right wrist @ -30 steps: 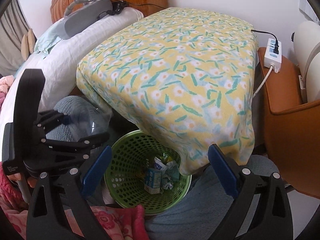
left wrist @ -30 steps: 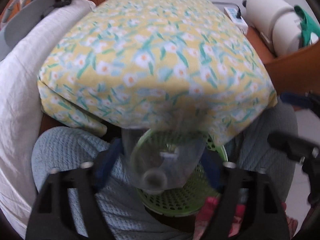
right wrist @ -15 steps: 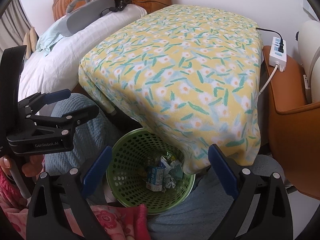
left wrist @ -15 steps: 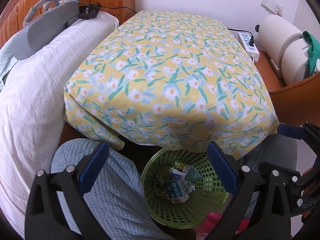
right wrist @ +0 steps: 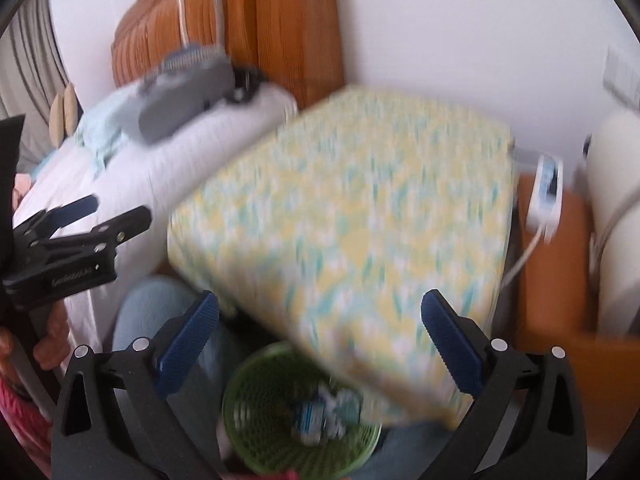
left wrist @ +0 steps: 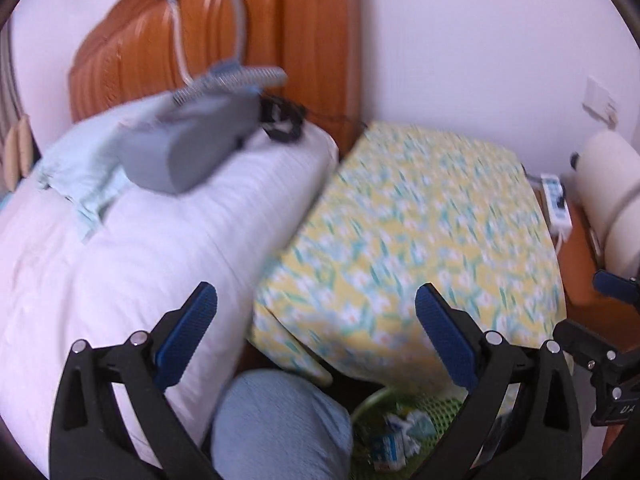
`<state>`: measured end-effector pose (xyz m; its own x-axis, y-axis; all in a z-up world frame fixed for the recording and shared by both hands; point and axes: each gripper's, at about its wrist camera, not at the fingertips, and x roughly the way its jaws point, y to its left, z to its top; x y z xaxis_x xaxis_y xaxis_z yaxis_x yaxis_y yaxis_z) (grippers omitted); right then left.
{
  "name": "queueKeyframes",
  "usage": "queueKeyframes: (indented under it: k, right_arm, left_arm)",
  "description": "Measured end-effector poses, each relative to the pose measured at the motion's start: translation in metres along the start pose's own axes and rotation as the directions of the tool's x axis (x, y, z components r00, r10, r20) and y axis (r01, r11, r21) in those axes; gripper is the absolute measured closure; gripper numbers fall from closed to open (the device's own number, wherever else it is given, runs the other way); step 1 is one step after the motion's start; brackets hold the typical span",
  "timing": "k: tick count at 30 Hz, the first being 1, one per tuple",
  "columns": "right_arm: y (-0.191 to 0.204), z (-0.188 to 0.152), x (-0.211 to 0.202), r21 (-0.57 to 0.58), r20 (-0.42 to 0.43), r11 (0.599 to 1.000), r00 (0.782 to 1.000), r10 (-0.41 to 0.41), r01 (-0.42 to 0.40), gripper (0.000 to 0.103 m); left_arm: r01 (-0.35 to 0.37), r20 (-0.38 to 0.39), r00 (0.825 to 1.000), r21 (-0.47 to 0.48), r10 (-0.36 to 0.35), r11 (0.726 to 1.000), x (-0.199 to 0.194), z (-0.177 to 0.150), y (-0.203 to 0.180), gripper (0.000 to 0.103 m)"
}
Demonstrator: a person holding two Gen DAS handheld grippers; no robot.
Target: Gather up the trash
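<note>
Carton (right wrist: pixel 310 420) print blurred – unreadable, green basket (right wrist: pixel 256 432), tongs (right wrist: pixel 320 336) empty

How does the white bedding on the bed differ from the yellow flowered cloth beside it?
The white bedding is plain and bulges in a soft rounded heap; the yellow flowered cloth is patterned with small blossoms and lies flat, its edges hanging down. The bedding carries a grey device on top; the cloth's top shows nothing on it. The cloth overhangs the green basket; the bedding does not. Both are fabric coverings.

Yellow floral-covered table (right wrist: pixel 352 216) bare on top, green basket (right wrist: pixel 260 432) of trash below its corner
</note>
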<state>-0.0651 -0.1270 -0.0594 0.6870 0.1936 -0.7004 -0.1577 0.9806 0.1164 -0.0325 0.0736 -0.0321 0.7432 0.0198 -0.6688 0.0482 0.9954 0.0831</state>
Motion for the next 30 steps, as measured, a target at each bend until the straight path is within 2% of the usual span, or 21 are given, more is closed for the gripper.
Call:
queueKeyframes:
  k: [3,6,9,11,16,21,30]
  right_arm:
    - [0.011,0.035,-0.014,-0.025,0.087,1.000,0.996,0.012,-0.010,0.003]
    - [0.013,0.064,-0.022,-0.029,0.138,0.999,0.990,0.023,-0.019,0.003]
    - [0.017,0.081,-0.027,-0.010,0.169,1.000,0.985,0.026,-0.025,0.003]
    - [0.019,0.089,-0.030,0.007,0.191,1.000,0.981,0.029,-0.031,0.003]
    - [0.023,0.095,-0.029,0.029,0.198,1.000,0.980,-0.001,-0.005,0.003]
    - [0.026,0.087,-0.024,0.031,0.174,0.998,0.984,0.041,-0.047,0.003]
    - [0.039,0.074,-0.016,-0.003,0.150,0.999,0.988,0.035,-0.035,0.003]
  left_arm:
    - [-0.043,0.057,0.997,-0.020,0.044,0.999,-0.017,0.023,0.011,0.008]
    - [-0.101,0.108,0.989,-0.038,0.105,0.994,-0.033,0.043,0.018,0.008]
    - [-0.141,0.142,0.978,-0.070,0.150,0.988,-0.045,0.055,0.024,0.008]
    - [-0.141,0.149,0.977,-0.096,0.154,0.985,-0.051,0.057,0.028,0.008]
    - [-0.145,0.115,0.980,-0.142,0.161,0.979,-0.047,0.049,0.033,0.008]
    - [-0.160,0.067,0.983,-0.148,0.172,0.976,-0.038,0.033,0.036,0.008]
    - [-0.157,0.058,0.984,-0.156,0.167,0.975,-0.035,0.029,0.038,0.008]
